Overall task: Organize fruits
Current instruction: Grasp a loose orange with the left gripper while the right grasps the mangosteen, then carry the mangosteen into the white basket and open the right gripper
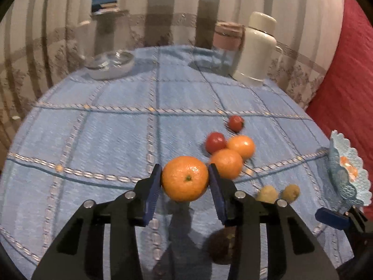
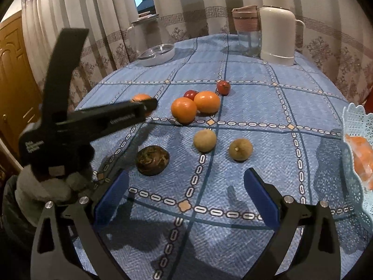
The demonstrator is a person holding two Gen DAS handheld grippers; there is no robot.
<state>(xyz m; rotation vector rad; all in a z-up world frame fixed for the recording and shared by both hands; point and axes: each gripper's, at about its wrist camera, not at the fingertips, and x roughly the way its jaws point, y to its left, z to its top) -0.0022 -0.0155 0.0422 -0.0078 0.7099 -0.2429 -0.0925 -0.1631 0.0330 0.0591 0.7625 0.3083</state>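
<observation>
My left gripper (image 1: 185,177) is shut on an orange (image 1: 184,178) and holds it above the blue tablecloth; the same orange (image 2: 140,98) shows behind the left gripper's body in the right wrist view. Two more oranges (image 2: 184,110) (image 2: 207,102) lie together beside two red fruits (image 2: 190,94) (image 2: 223,87). Two yellowish-brown fruits (image 2: 205,140) (image 2: 240,150) and a dark brown fruit (image 2: 152,160) lie nearer. My right gripper (image 2: 186,193) is open and empty, low over the cloth. A light blue lace basket (image 2: 356,121) with orange fruit stands at the right.
A white thermos (image 2: 277,25), a pink-lidded glass jar (image 2: 247,30) and a white divided dish (image 2: 158,53) stand at the table's far edge. Curtains hang behind. A red cushion (image 1: 345,81) is at the right. A wooden door (image 2: 14,74) is at the left.
</observation>
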